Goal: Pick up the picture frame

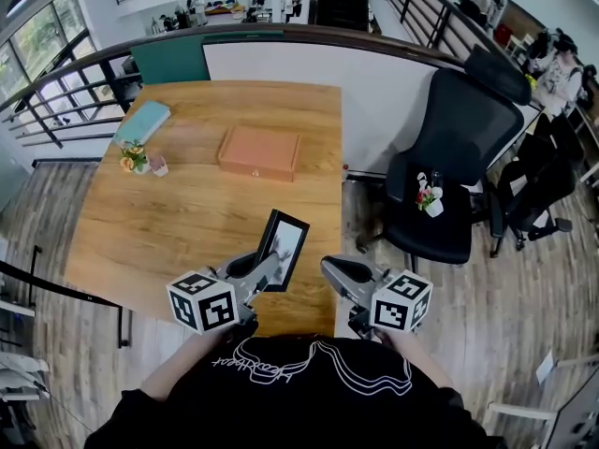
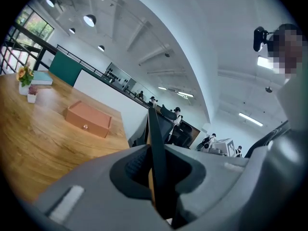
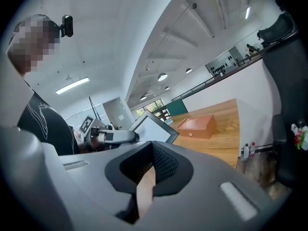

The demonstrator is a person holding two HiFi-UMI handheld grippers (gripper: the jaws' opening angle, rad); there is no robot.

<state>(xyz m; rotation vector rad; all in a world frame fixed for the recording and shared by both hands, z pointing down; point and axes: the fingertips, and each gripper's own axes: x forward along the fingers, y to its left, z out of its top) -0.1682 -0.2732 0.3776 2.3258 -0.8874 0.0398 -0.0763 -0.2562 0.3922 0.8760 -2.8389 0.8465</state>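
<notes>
The picture frame (image 1: 284, 247) is black-rimmed with a pale picture. It is lifted off the wooden table (image 1: 187, 223), tilted, above its near right corner. My left gripper (image 1: 273, 266) is shut on the frame's lower edge. In the left gripper view the frame (image 2: 153, 134) stands edge-on between the jaws. My right gripper (image 1: 329, 267) hovers just right of the frame, past the table edge, shut on nothing. In the right gripper view the frame (image 3: 153, 129) shows to the left, with the left gripper (image 3: 126, 136) clamped on it.
A brown flat box (image 1: 258, 152) lies mid-table. A teal book (image 1: 142, 122) and a small flower pot (image 1: 134, 159) are at the table's left. A black office chair (image 1: 459, 157) with a small flower pot (image 1: 429, 197) on its seat stands to the right.
</notes>
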